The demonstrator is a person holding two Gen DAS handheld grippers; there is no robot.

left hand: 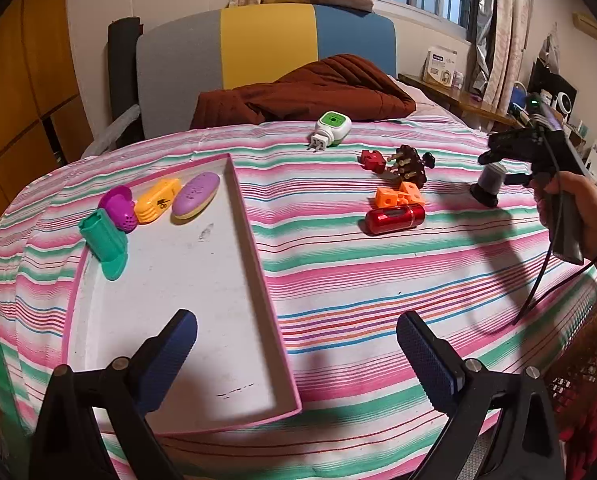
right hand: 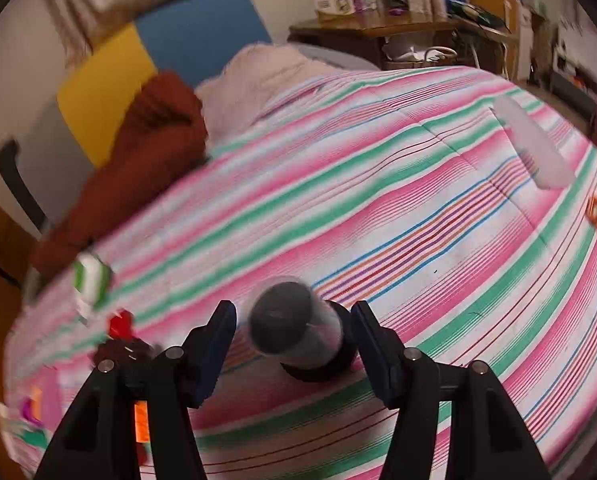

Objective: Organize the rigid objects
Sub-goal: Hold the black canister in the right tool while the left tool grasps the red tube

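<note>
A dark jar (right hand: 294, 336) with a wide black base stands on the striped bedspread (left hand: 378, 280). My right gripper (right hand: 292, 312) is open around it, and bedspread shows between the left pad and the jar. The left wrist view shows the same jar (left hand: 488, 188) under the right gripper (left hand: 500, 166), held by a hand (left hand: 586, 216). My left gripper (left hand: 298, 332) hangs open and empty over the near corner of a pink-rimmed white tray (left hand: 254, 240). The tray holds a green piece (left hand: 106, 244), a purple one (left hand: 118, 208), a yellow one (left hand: 156, 200) and a lilac oval (left hand: 196, 200).
Loose on the bed lie a green-white plug (left hand: 330, 128), a red block (left hand: 372, 160), a brown pegged toy (left hand: 410, 166), orange cubes (left hand: 398, 196) and a red cylinder (left hand: 394, 218). A brown blanket (left hand: 310, 92) lies behind them. A white flat item (right hand: 534, 148) lies far right.
</note>
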